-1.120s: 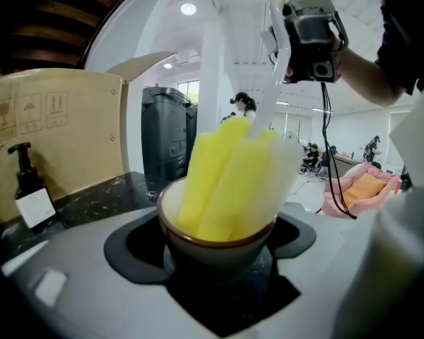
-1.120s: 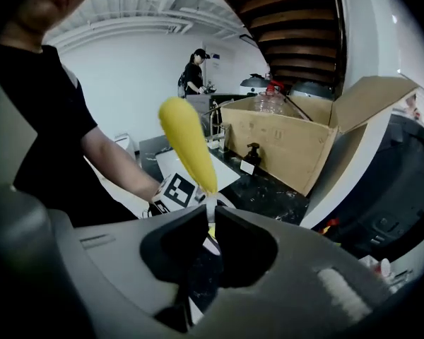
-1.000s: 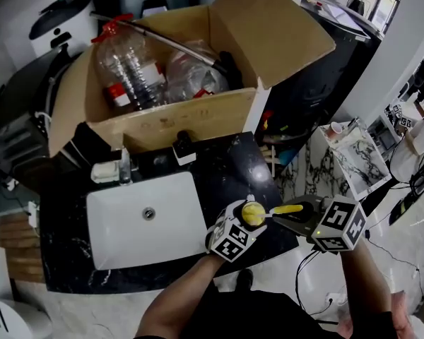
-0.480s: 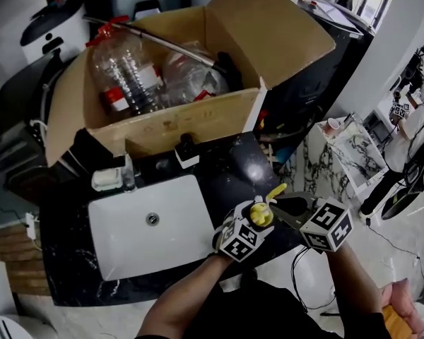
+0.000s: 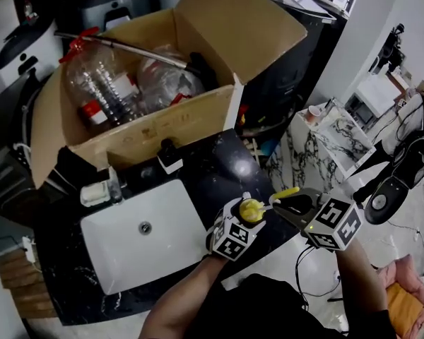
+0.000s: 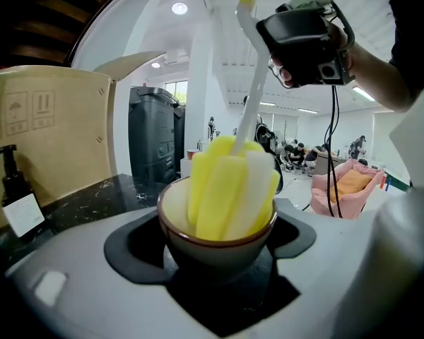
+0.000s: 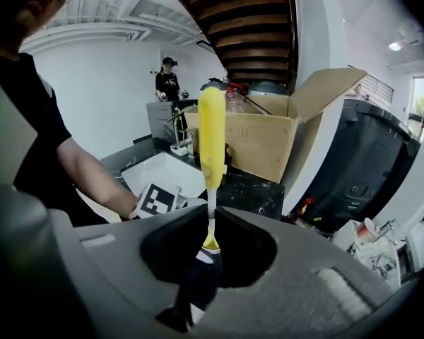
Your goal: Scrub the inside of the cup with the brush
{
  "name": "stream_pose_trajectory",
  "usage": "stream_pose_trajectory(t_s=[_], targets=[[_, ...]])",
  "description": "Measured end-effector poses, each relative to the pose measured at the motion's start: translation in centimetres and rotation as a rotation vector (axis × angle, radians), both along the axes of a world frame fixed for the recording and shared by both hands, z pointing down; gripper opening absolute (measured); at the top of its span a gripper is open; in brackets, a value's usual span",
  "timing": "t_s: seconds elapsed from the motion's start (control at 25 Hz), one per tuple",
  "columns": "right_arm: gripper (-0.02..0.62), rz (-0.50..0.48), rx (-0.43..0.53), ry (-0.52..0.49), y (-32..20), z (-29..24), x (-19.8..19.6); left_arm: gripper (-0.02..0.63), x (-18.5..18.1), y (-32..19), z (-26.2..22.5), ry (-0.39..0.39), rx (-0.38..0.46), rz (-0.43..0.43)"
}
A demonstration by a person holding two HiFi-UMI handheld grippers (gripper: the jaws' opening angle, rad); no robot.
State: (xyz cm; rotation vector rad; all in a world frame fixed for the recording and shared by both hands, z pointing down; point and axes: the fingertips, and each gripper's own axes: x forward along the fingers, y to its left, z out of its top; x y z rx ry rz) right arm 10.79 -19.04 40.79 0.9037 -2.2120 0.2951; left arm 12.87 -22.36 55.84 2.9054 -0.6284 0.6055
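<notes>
My left gripper [image 6: 215, 249] is shut on a small white cup [image 6: 215, 239] with a brown rim, held over the black counter's front right corner. A yellow and white sponge brush [image 6: 233, 186] fills the cup's inside. Its thin handle [image 6: 253, 90] rises up to my right gripper [image 6: 304, 37]. In the right gripper view the jaws [image 7: 210, 235] are shut on the handle's end, and the yellow brush head [image 7: 211, 136] points away toward the left gripper's marker cube [image 7: 157, 200]. From the head view, cup and brush [image 5: 251, 210] sit between the left gripper [image 5: 233, 235] and the right gripper [image 5: 286, 207].
A white sink basin [image 5: 145, 232] is set in the black marble counter [image 5: 219, 171]. Behind it stands an open cardboard box [image 5: 155, 76] with plastic bottles. A soap bottle [image 5: 168, 154] and a tap [image 5: 113, 184] sit at the sink's back edge. A marble side table [image 5: 339, 143] is right.
The brush handle has swung from tilted up-left back to nearly level in the head view, its head still inside the cup. The head camera has shifted, so the scene slid left.
</notes>
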Motion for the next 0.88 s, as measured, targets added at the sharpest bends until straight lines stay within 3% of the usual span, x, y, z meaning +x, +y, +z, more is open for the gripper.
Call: stream_pose_trajectory(t_s=[0.2, 0.6, 0.76, 0.88], targets=[[0.034, -0.053, -0.044, -0.052, 1.7, -1.1, -0.3, 0.422, -0.1, 0.0, 0.1, -0.006, 0.000, -0.001], [0.051, -0.026, -0.170, -0.375, 1.7, 1.5, -0.5, 0.422, -0.4, -0.2, 0.5, -0.034, -0.010, -0.030], [0.052, -0.003, -0.139, -0.431, 1.1, 2.3, -1.0, 0.422, -0.5, -0.3, 0.8, -0.044, -0.018, -0.059], [0.046, 0.007, -0.074, -0.395, 0.7, 2.9, -1.0, 0.422, -0.7, -0.3, 0.9, -0.052, -0.025, -0.077]])
